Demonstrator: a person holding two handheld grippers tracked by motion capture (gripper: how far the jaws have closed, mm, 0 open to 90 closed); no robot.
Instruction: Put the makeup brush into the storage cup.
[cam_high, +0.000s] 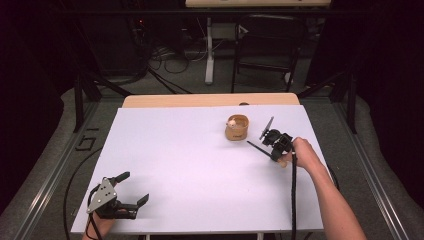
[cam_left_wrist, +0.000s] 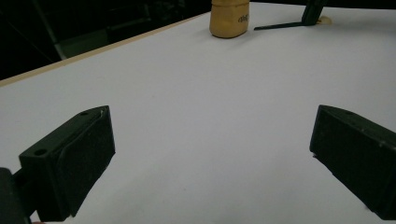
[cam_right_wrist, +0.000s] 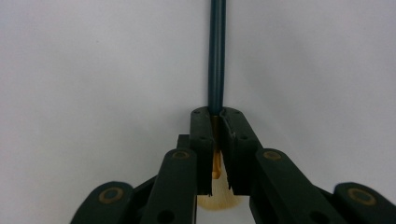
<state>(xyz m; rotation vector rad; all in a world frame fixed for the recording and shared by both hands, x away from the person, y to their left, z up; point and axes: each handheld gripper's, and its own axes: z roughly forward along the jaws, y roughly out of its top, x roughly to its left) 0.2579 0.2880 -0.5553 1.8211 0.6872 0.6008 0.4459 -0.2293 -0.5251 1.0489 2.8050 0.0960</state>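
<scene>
Work in hand: right gripper picking up a dark, thin-bladed tool with a wooden handle, apparently a spatula or knife.
Right gripper: jaws clamped on the tool's wooden handle, blade projecting forward over the white table.
Tool location: just right of the wooden cup, blade tip near the cup's base, low over the table.
Left gripper: jaws spread wide, holding nothing, well apart from the cup at the near table corner.
Done: grasp secured.
Remaining, by judgement: lift and carry the tool, probably to the cup.
</scene>
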